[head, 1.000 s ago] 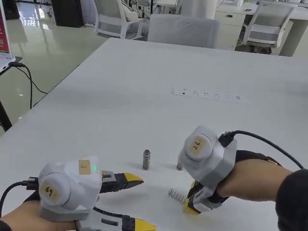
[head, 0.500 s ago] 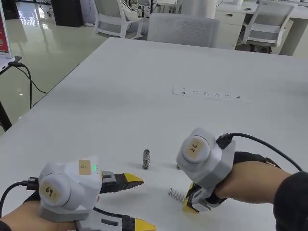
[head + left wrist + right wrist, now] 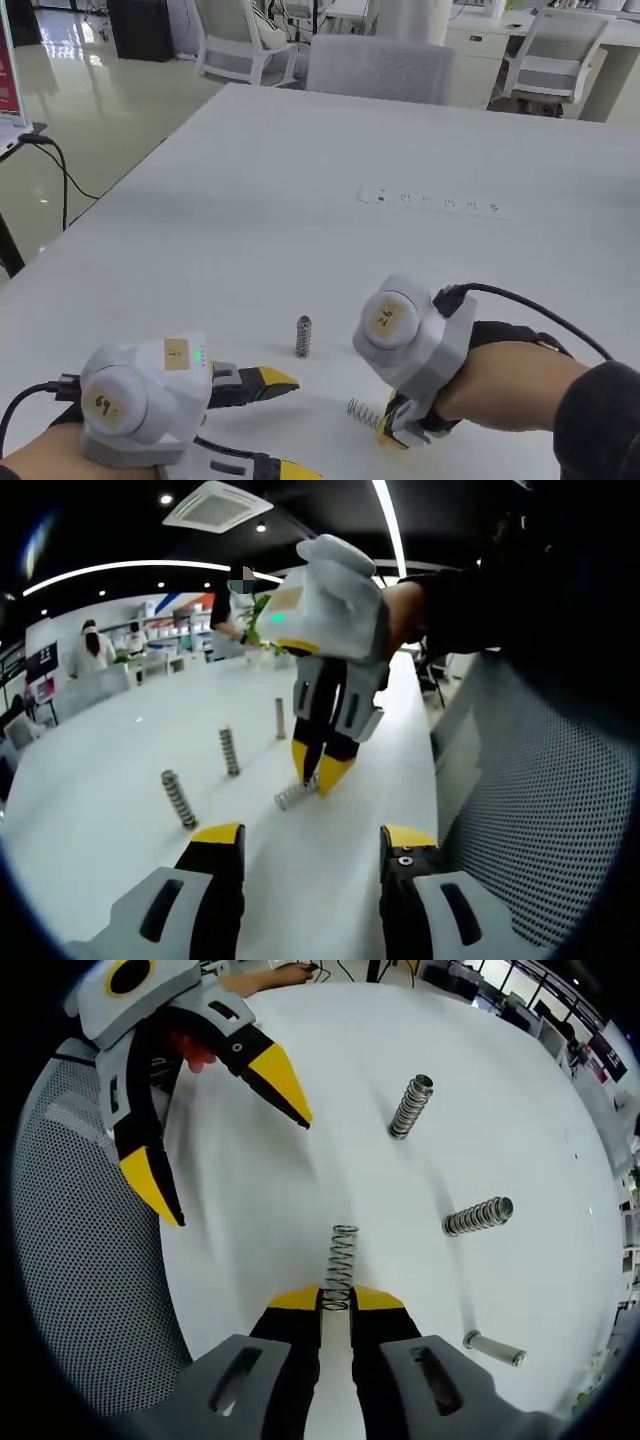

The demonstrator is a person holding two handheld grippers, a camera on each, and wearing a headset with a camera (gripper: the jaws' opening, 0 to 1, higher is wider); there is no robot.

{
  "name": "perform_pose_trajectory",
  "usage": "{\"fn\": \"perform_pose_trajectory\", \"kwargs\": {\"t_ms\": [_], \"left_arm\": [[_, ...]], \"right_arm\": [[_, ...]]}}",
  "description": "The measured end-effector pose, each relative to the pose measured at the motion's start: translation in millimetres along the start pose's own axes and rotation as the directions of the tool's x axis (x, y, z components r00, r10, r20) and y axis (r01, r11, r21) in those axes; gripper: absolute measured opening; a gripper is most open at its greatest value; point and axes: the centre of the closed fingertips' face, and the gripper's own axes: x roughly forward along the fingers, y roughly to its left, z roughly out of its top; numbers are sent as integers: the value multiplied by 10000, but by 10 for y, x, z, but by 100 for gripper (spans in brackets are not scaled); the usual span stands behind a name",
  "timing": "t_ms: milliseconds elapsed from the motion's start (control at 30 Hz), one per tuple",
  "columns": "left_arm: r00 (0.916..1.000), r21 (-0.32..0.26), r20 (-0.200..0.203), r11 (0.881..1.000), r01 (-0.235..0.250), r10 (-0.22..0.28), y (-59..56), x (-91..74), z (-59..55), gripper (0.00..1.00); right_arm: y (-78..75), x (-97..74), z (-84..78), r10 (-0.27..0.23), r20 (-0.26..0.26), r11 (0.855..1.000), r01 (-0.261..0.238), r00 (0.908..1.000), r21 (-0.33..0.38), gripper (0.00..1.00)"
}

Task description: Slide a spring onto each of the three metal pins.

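R tongs on the last spring, L tongs idle.
L gripper (image 3: 284,421) hangs open w/ nothing in it, low over the bench (image 3: 250,200). One sprung pin (image 3: 304,335) stands upright just right of it, w/ a second sprung pin (image 3: 478,1216) further along. Loose spring (image 3: 341,1257) is low at the bench, near end nipped betw. the closed jaws of R gripper (image 3: 336,1298). Bare pin (image 3: 493,1348) is near. Best approach: lift, turn spring upright, set free end over pin tip, lower straight. Don't squeeze harder, coils prob. deform.
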Motion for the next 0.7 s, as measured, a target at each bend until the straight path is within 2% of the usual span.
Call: {"fn": "perform_pose_trajectory", "kwargs": {"t_ms": [267,433,700], "left_arm": [[10000,65,-49,10000,39,-39,-11,-5,8,47],[9999,131,-99,9999,62,-61,-15,-8,14,47],[9999,252,-119,9997,70,-67,-8,-21,40,47]], "right_arm": [[-6,0,-4,98,110,9998,-100,9999,196,8],[-3,1,-3,8,318,9995,-18,9995,307,8],[-5,2,4,-52,336,9996,43,9994,276,8]]}}
